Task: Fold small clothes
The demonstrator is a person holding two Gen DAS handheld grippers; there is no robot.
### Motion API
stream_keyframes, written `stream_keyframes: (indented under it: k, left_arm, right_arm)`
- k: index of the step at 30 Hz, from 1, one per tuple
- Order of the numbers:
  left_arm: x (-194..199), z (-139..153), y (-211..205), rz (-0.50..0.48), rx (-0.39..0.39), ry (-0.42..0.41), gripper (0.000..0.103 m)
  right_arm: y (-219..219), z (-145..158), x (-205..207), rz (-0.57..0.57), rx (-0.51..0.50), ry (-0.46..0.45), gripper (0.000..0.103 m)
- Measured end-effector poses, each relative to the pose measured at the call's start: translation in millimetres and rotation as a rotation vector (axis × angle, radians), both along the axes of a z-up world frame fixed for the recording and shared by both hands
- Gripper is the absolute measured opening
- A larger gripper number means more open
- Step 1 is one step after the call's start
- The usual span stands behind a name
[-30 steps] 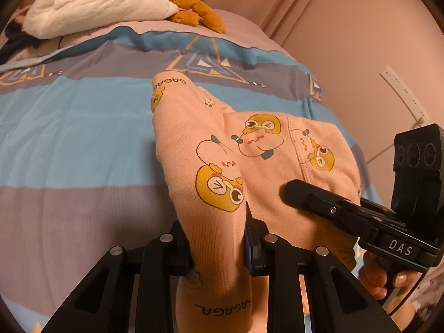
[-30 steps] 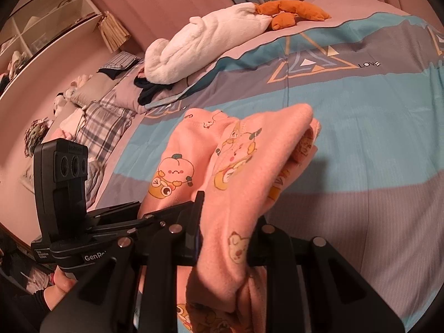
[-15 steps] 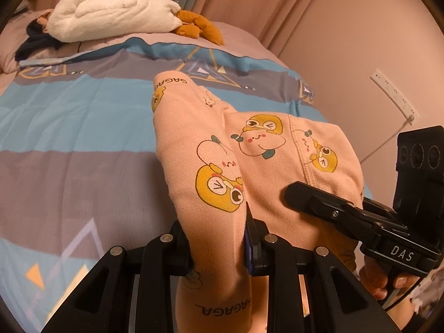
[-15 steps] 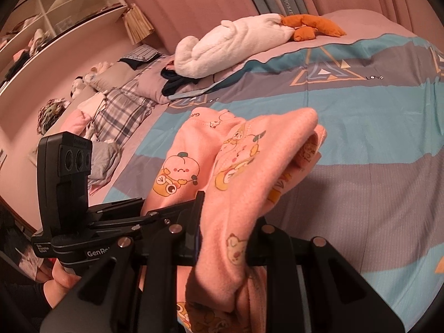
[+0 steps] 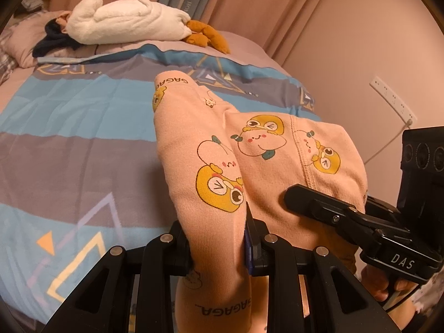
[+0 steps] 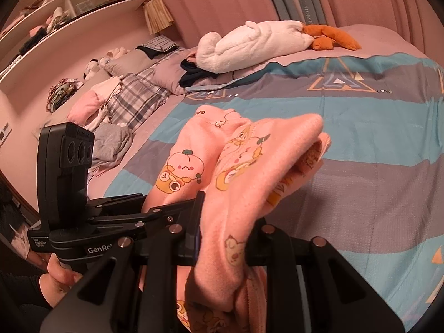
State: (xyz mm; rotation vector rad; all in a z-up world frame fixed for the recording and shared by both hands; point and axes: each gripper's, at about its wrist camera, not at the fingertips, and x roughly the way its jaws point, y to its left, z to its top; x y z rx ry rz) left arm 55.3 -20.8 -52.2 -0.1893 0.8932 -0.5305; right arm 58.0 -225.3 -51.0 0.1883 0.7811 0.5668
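White plush goose [image 5: 125, 22] on striped bedspread [image 5: 69, 116]; plaid pillow [image 6: 133, 100], shelves [image 6: 55, 8] beyond.

Hidden under bunched pink cartoon-print knit garment [image 5: 219, 183]: fingertips of both grippers. Cut off below: garment's hanging end. Too small to tell: shelf items.

garment [image 5: 211, 149]: peach-pink, cartoon fruit prints | bunched, draped | held above striped bed
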Motion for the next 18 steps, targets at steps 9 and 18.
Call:
stream_keyframes:
  k: [9,18]
  left_arm:
    - [-16,5,19,0.047,-0.007,-0.029,0.026]
    - [-27,8,33,0.093,-0.013,-0.044,0.026]
  right_arm:
    - [20,8,-6,0.059,-0.015,-0.029,0.022]
    - [37,13,-11,0.113,-0.025,-0.052,0.022]
